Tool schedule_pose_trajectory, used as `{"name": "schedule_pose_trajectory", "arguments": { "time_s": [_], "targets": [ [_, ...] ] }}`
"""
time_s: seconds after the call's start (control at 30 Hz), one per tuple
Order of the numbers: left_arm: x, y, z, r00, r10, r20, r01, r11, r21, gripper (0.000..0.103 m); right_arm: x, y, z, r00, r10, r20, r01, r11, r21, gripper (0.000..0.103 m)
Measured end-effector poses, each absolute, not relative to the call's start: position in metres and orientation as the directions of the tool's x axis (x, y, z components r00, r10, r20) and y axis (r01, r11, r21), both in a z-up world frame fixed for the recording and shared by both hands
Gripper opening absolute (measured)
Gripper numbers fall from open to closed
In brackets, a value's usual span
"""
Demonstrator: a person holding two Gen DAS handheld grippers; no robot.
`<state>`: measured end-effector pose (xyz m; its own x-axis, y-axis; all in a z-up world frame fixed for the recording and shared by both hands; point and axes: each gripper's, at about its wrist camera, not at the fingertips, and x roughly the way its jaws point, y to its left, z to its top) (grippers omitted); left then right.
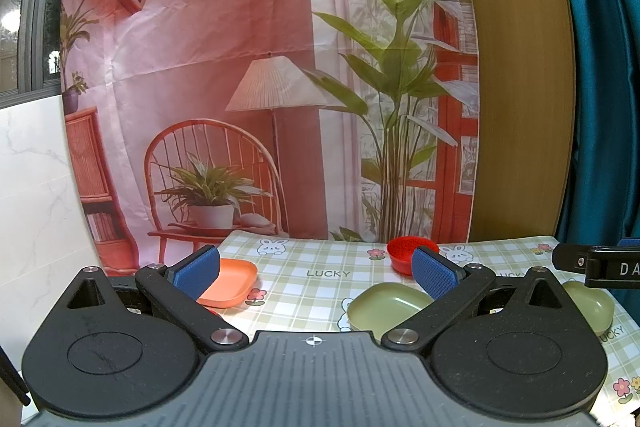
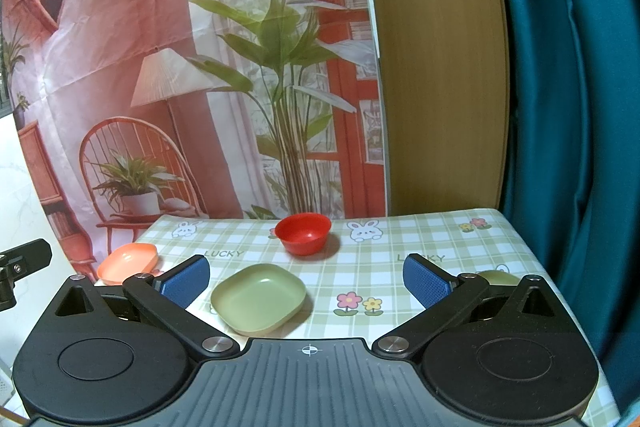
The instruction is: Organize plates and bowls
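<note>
We see a printed backdrop point(image 2: 168, 75) of a room with chair, lamp and plants hanging behind the table point(image 2: 420, 239), with a wooden panel point(image 2: 436, 67) and a teal curtain point(image 2: 568, 107) at three o'clock. The table wears a green checked cloth with rabbits and flowers.

Our left gripper point(image 1: 316, 273) hovers above the near edge with its blue pads spread wide and nothing between them. Our right gripper point(image 2: 306, 281) is likewise wide open and empty-handed.

In the right wrist view, the green plate point(image 2: 258, 297) lies at the centre of the cloth, just ahead of the gripper. The orange plate point(image 2: 128, 261) sits at nine o'clock near the table's left edge. The red bowl point(image 2: 304, 233) stands upright at twelve o'clock toward the far edge. A green bowl point(image 2: 498, 277) shows at three o'clock, mostly hidden behind the right finger; the left wrist view shows more of it point(image 1: 592, 307). All four pieces lie apart from one another.
</note>
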<state>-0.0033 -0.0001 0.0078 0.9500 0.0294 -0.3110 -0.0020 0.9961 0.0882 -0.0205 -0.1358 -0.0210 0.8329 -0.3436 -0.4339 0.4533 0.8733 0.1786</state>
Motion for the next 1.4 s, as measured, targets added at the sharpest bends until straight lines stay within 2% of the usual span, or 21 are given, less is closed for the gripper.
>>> {"name": "schedule_pose_trajectory", "arguments": {
  "time_s": [1.4],
  "targets": [
    [-0.0038, -0.0017, 0.006, 0.95, 0.028, -0.31, -0.001, 0.996, 0.088, 0.103, -0.0205, -0.1353, -0.0203, 0.833, -0.348, -0.431, 0.455, 0.874, 0.174, 0.103]
  ]
}}
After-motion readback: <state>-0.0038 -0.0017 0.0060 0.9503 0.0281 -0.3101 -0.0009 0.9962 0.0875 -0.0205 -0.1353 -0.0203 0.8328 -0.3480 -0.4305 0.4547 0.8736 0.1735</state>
